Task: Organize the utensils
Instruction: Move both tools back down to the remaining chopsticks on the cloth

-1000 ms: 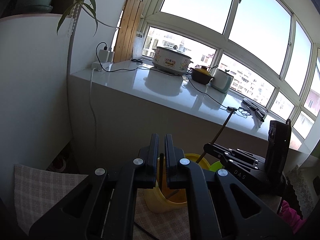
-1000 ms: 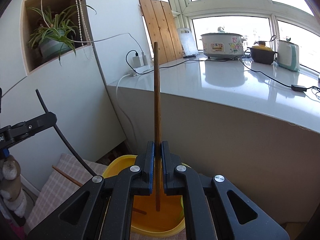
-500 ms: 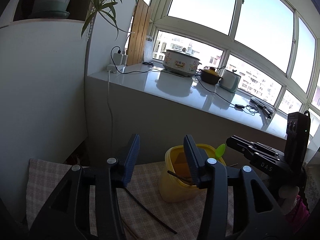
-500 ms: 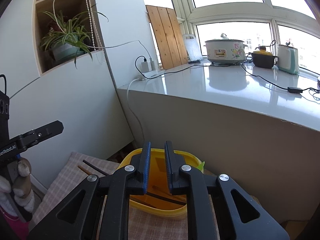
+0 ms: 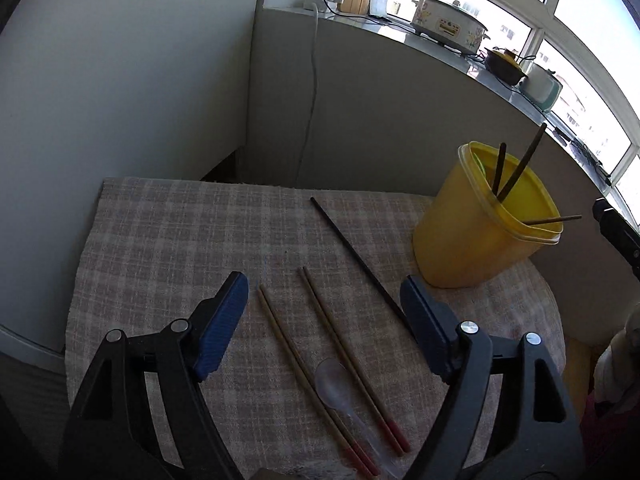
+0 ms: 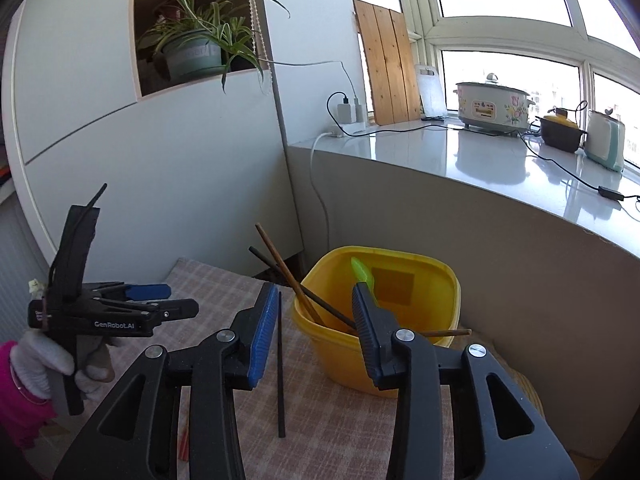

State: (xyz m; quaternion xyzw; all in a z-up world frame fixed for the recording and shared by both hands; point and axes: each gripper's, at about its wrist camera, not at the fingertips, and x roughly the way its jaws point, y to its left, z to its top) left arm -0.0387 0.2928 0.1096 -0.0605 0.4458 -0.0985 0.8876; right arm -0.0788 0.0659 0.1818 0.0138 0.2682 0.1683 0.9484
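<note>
My left gripper (image 5: 322,290) points down over the checked cloth (image 5: 180,232), its jaws opening wide with nothing gripped. On the cloth under it lie two brown chopsticks with red ends (image 5: 345,344), a clear plastic spoon (image 5: 332,380) and a black chopstick (image 5: 353,252). The yellow container (image 5: 460,240) stands to the right and holds several chopsticks (image 5: 516,176). My right gripper (image 6: 315,292) hangs just in front of the container (image 6: 328,348), its jaws opening and empty. Inside it are the chopsticks (image 6: 280,264) and a green spoon (image 6: 362,274). The left gripper (image 6: 172,300) shows at the left.
A white counter ledge (image 6: 460,160) behind the table carries a cooker (image 6: 494,108), a dark pot (image 6: 560,132), a kettle (image 6: 604,140) and cables. A grey wall (image 5: 120,80) closes the left side, with a potted plant (image 6: 192,52) in a niche. A gloved hand (image 6: 40,364) holds the left gripper.
Both grippers were shut on chopsticks above the container, the left on a black one, the right on a brown one. Both have let go into it. The left has swung down over the cloth.
</note>
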